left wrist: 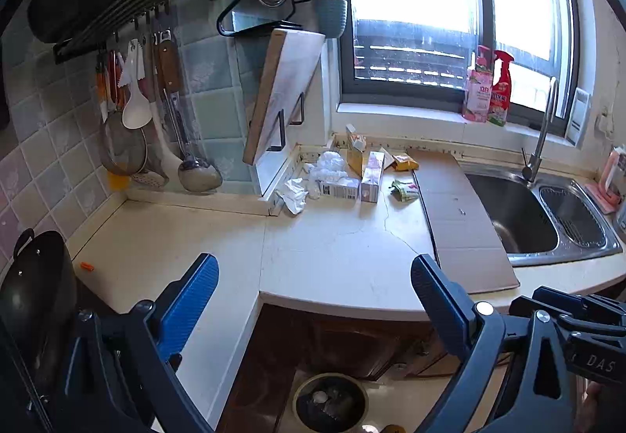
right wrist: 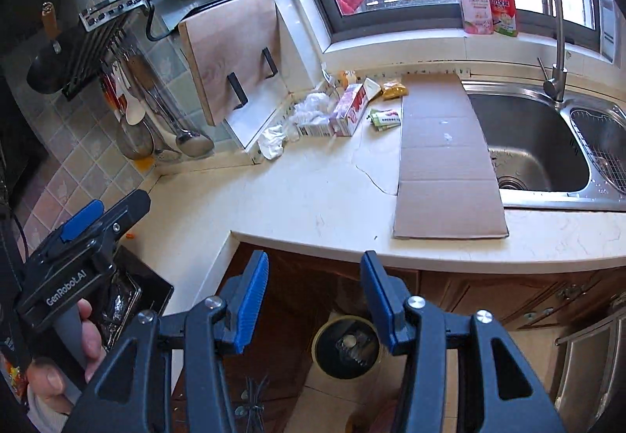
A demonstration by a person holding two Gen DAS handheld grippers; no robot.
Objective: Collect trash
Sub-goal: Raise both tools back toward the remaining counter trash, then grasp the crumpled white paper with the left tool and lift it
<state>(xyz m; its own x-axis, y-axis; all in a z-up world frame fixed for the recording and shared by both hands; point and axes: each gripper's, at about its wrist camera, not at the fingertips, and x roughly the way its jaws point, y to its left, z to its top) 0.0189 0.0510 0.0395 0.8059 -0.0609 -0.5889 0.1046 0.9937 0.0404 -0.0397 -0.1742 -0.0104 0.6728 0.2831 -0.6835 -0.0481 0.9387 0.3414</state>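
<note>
**A:** Left wrist view: the left gripper (left wrist: 315, 276) hangs over the bench (left wrist: 336, 257) edge, jaws spread wide with nothing between them. The trash, meaning crumpled tissue (left wrist: 293, 194), small cartons (left wrist: 371, 174) and wrappers (left wrist: 405, 191), sits heaped in the far corner under the window.

**B:** And the right gripper (right wrist: 315, 292)?

**A:** Jaws partly apart, also empty, poised above the bin (right wrist: 348, 347) on the floor.

**B:** Why is the bin there?

**A:** Probably so anything lifted off the bench drops straight down. The flat cardboard (right wrist: 446, 159) lies beside the sink (right wrist: 536, 143), apart from the heap, likely needing its own trip.
</note>
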